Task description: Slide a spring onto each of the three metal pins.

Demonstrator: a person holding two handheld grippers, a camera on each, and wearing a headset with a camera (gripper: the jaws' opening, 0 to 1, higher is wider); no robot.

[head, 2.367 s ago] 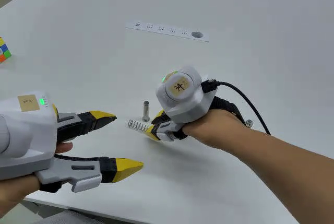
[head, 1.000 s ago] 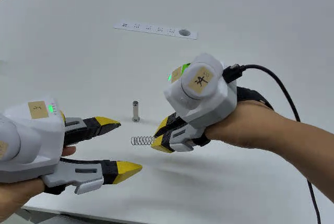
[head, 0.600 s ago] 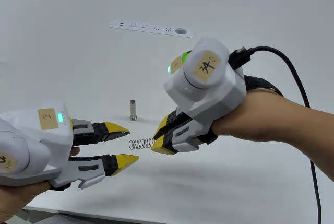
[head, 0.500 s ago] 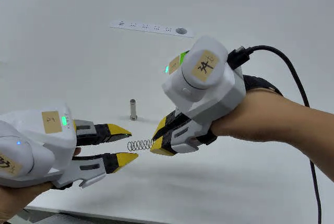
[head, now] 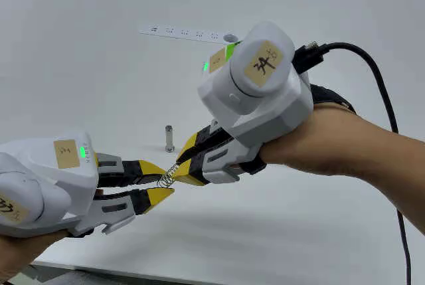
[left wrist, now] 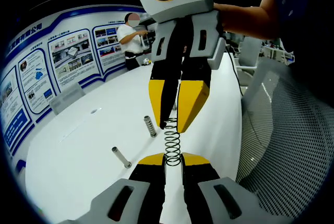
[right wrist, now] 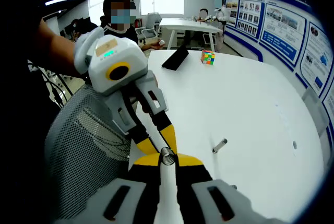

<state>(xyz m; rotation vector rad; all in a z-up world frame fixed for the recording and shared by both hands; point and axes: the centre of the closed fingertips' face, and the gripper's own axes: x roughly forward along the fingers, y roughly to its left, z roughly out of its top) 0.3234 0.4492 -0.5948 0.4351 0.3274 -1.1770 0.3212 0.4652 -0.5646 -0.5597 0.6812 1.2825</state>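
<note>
Worktop [head: 99, 66] lying under both. Right hand-held gripper [head: 182, 165] clamping one end of the single spring [head: 167, 177], left hand-held gripper [head: 161, 183] pinching the other end, tips facing each other, probably passing it across for a better hold. Beyond the left tips two are standing: a bare pin [left wrist: 121, 157] and a ribbed pin [left wrist: 151, 126], possibly already wearing a spring.

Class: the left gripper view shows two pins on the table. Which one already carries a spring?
The farther pin, higher in that view: coils wrap its shaft. The nearer pin is smooth and bare.
</note>
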